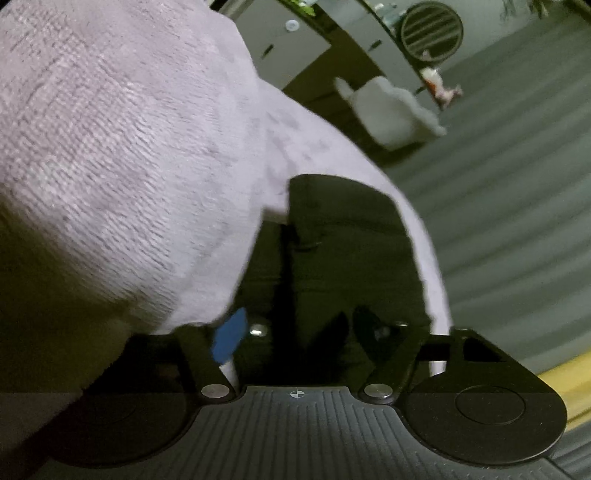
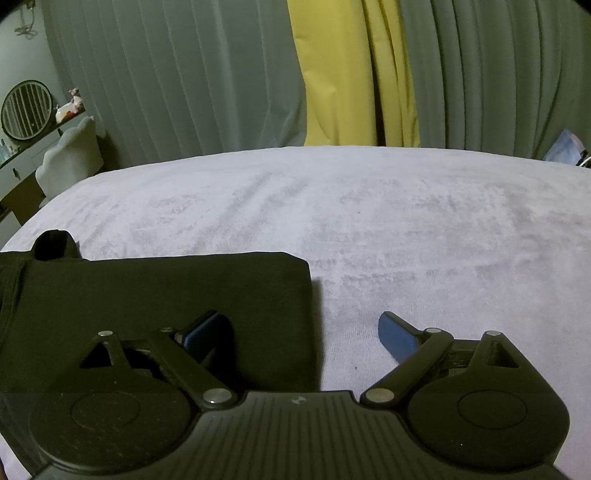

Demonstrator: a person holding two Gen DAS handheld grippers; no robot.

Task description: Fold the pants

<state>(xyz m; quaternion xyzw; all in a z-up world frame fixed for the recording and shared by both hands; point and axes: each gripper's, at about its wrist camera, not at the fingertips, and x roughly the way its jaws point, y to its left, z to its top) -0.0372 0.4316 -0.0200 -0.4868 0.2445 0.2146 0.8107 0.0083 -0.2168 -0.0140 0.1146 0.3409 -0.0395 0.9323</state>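
Black pants (image 2: 155, 295) lie folded flat on the lavender bed cover (image 2: 369, 221), their right edge straight and square. My right gripper (image 2: 301, 332) stands wide open over that edge. Its left fingertip (image 2: 207, 328) hovers above the black cloth and its right fingertip (image 2: 395, 336) above bare cover, with nothing pinched. In the rolled, blurred left wrist view the pants (image 1: 343, 240) run away ahead of my left gripper (image 1: 297, 332). Its jaws stand apart, and the blue pad (image 1: 229, 339) sits at the pants' edge beside the bed cover (image 1: 110, 147). A dark lump (image 2: 55, 242) rises at the pants' far left edge.
Grey curtains with a yellow panel (image 2: 354, 74) hang behind the bed. A white chair (image 2: 70, 155) and a shelf with a round slatted fan (image 2: 27, 109) stand at the left; both show in the left wrist view, chair (image 1: 391, 110) and fan (image 1: 432, 29).
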